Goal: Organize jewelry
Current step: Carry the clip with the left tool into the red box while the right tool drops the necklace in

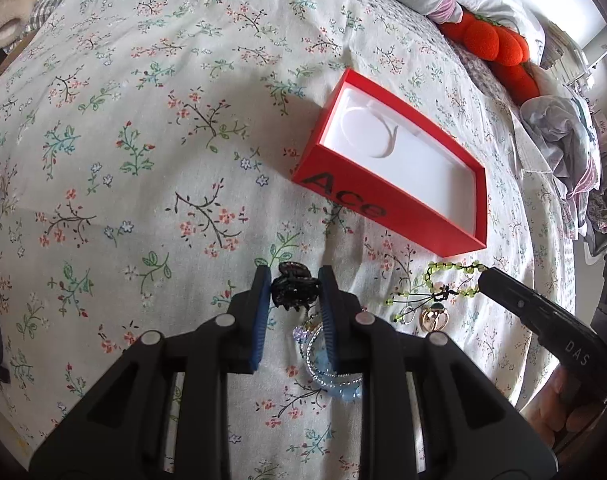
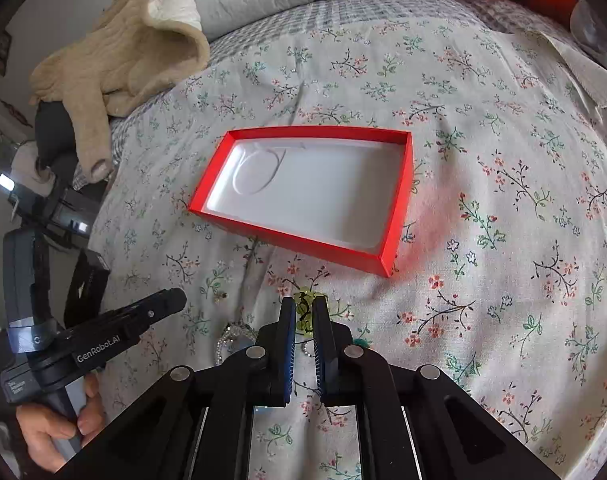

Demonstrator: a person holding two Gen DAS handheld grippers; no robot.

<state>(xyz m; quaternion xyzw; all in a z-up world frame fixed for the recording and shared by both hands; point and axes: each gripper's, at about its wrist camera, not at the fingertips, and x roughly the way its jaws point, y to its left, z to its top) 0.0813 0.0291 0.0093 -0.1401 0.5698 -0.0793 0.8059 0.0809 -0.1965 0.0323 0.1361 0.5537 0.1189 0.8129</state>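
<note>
A black claw hair clip [image 1: 292, 292] is pinched between the blue pads of the left hand-held gripper [image 1: 294, 286], near the tips of the fingers, and is seen above the floral bedspread [image 1: 143, 140]. Directly below that gripper, partly hidden by its right finger, a cluster of clear and pale blue beaded bracelets [image 1: 327, 372] lies on the bedspread. Just to the right of these, a gold-coloured ring piece [image 1: 433, 320] rests on the cloth.

A green beaded bracelet [image 1: 449, 280] with black cord is gripped at one end by the right hand-held gripper [image 1: 483, 278], whose jaws are pressed together on it; the rest of the strand is seen trailing toward the left gripper, with loose bead-tipped cords hanging from it. In the right wrist view the same green beads [image 2: 303, 306] are seen squeezed between the narrow gap of the right gripper's [image 2: 303, 304] pads, at their very tips.

An open red box [image 1: 383, 204] with a white moulded insert lies on the bedspread beyond both grippers, apart from all the jewelry. It is nearer to the right gripper than to the left one. In the right wrist view, the left gripper [image 2: 175, 298] is seen at the left edge, held by a hand [image 2: 59, 428].
</note>
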